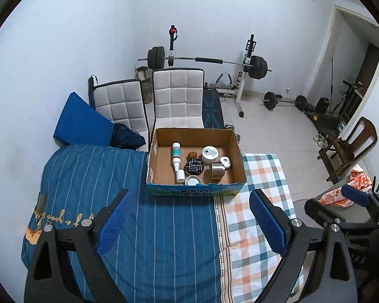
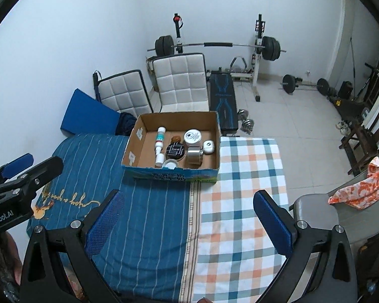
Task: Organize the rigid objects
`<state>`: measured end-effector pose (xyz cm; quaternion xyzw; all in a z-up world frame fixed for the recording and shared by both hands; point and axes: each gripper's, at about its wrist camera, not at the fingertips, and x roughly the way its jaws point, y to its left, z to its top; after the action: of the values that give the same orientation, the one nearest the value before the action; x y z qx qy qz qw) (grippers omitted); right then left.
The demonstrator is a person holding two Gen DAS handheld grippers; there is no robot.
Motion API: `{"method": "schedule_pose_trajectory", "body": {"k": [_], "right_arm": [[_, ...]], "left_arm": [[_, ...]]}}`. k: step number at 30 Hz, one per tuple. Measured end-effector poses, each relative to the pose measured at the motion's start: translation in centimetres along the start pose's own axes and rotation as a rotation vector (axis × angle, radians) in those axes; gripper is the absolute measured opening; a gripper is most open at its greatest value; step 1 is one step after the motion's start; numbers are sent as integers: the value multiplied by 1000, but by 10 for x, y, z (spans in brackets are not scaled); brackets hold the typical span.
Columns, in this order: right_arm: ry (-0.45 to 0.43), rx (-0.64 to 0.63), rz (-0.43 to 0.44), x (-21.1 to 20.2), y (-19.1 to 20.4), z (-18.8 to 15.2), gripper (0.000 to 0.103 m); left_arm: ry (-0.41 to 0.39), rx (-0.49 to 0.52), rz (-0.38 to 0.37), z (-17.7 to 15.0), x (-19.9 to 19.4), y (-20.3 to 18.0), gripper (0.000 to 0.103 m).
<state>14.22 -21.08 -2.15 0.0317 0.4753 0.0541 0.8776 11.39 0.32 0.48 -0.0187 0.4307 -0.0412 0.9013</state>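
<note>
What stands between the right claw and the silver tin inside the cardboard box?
Only the cardboard box front wall. The right claw hangs open over bare bedding, and the silver tin sits behind that wall, reachable from above.

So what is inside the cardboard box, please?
In the cardboard box: white bottle, black round tin, white jar, metal cylinder, small white case. The near wall hides the front floor.

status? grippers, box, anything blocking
Left gripper open, empty. Right gripper open, empty. Box on bed, bottles and jars inside, untouched. Nothing between grippers and box.
</note>
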Motion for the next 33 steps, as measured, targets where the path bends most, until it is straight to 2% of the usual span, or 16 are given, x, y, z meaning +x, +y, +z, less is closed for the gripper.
{"method": "schedule_pose_trajectory", "body": {"k": [10, 33], "right_arm": [[-41, 17, -70, -16, -5, 7, 103], [-67, 35, -108, -30, -7, 7, 103]], "left_arm": [[-8, 3, 4, -5, -3, -1, 94], [-20, -4, 9, -5, -9, 5, 94]]}}
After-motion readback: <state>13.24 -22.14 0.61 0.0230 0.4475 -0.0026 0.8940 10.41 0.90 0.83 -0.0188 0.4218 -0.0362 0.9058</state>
